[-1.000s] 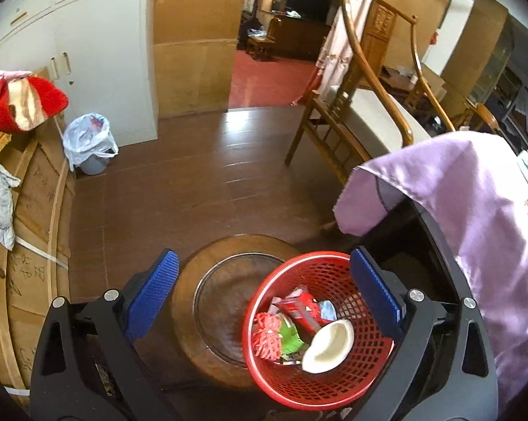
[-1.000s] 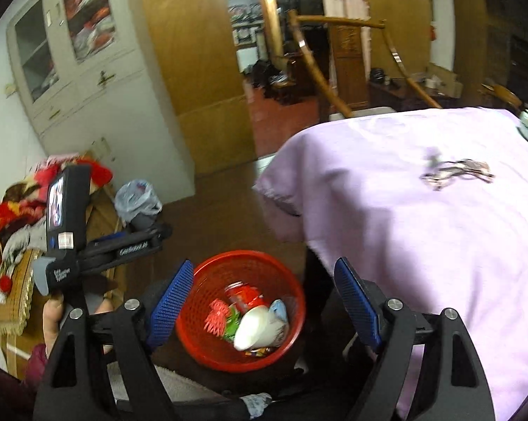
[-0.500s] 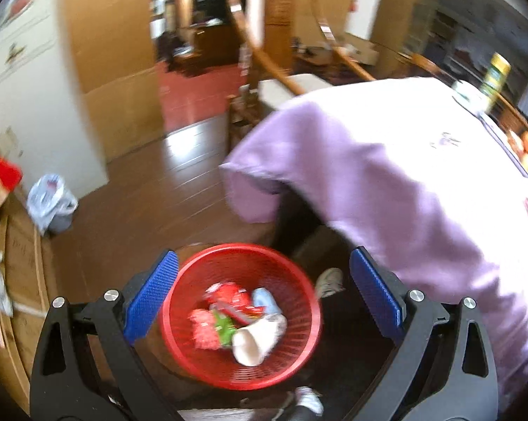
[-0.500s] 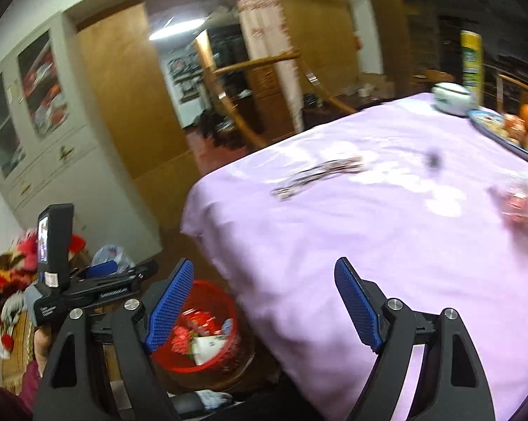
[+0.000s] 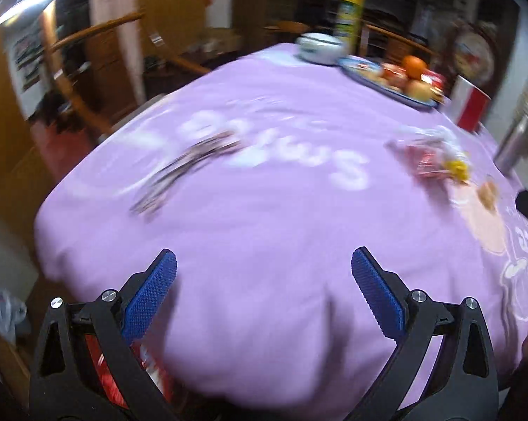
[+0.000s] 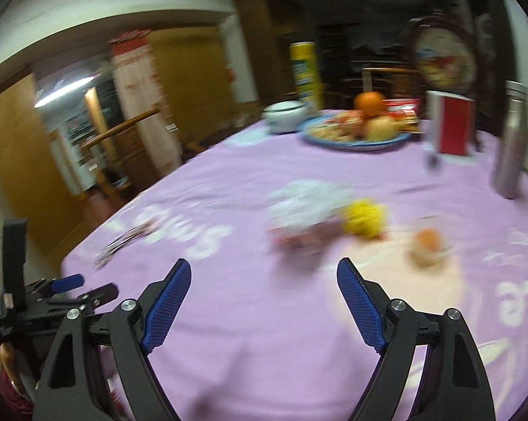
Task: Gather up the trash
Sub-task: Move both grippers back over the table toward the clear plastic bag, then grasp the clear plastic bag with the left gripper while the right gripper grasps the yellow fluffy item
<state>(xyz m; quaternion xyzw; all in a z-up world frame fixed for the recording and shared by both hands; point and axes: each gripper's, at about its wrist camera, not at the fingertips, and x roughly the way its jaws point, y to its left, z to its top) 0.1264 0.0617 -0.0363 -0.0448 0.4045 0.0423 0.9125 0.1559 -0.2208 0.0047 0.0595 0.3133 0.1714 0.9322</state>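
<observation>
Blurred trash lies on the purple tablecloth (image 5: 281, 217): a red and white wrapper (image 5: 427, 161) (image 6: 306, 214), a yellow crumpled piece (image 5: 456, 168) (image 6: 365, 217) and a small orange scrap (image 5: 488, 193) (image 6: 427, 242). My left gripper (image 5: 264, 298) hangs open over the table's near edge, well short of the trash. My right gripper (image 6: 260, 301) has its jaws opening with nothing between them, and the trash lies a little beyond it. A sliver of the red basket (image 5: 102, 361) shows low behind the left finger. The left gripper (image 6: 53, 301) also shows at the left edge of the right wrist view.
A dark, thin object (image 5: 186, 165) (image 6: 123, 242) lies on the cloth's left part. At the far side stand a blue fruit plate (image 6: 355, 144), a white bowl (image 6: 285, 114), a yellow can (image 6: 304, 70), a red and white box (image 6: 451, 126) and a steel bottle (image 6: 511, 140). A wooden chair (image 5: 88, 70) stands at the left.
Both views have swung up and to the right, from the red basket on the floor to the tabletop. The basket has slipped to the lower left. Both grippers stay open and empty.
</observation>
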